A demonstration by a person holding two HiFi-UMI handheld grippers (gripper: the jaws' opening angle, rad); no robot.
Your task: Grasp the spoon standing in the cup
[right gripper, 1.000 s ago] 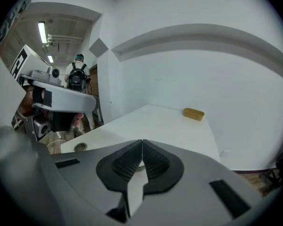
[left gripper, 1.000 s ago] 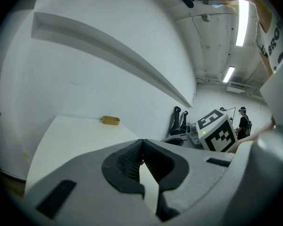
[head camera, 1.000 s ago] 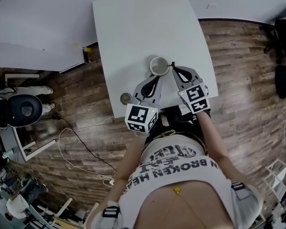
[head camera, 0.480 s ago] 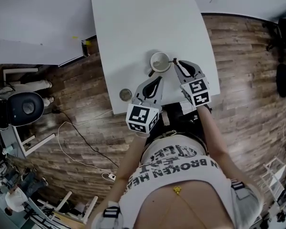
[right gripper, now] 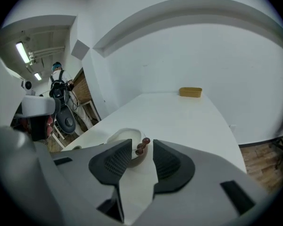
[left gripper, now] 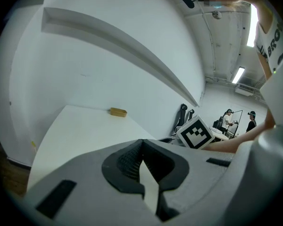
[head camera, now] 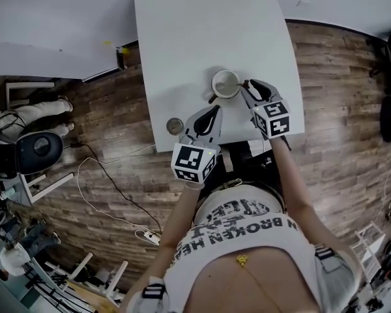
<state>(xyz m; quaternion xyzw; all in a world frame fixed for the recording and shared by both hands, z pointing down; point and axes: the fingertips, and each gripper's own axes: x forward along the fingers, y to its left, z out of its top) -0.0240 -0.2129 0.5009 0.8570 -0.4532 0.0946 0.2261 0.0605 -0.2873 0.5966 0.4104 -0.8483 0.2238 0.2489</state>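
Note:
A white cup stands near the front of the white table. In the right gripper view the cup holds a spoon whose dark brown knobbed handle sticks up over the rim. My right gripper sits just right of the cup, and its jaws are opening. The spoon's handle end lies between the fingertips, untouched by the pads. In the head view the right gripper is beside the cup. My left gripper rests shut and empty just in front of the cup; its jaws meet.
A small round grey object lies at the table's front left corner. A yellow block sits at the table's far end. Wooden floor, cables and chairs surround the table. People stand in the room's background.
The right gripper's jaws have spread apart beside the cup. The head view has shifted a little; the left gripper stays where it was.

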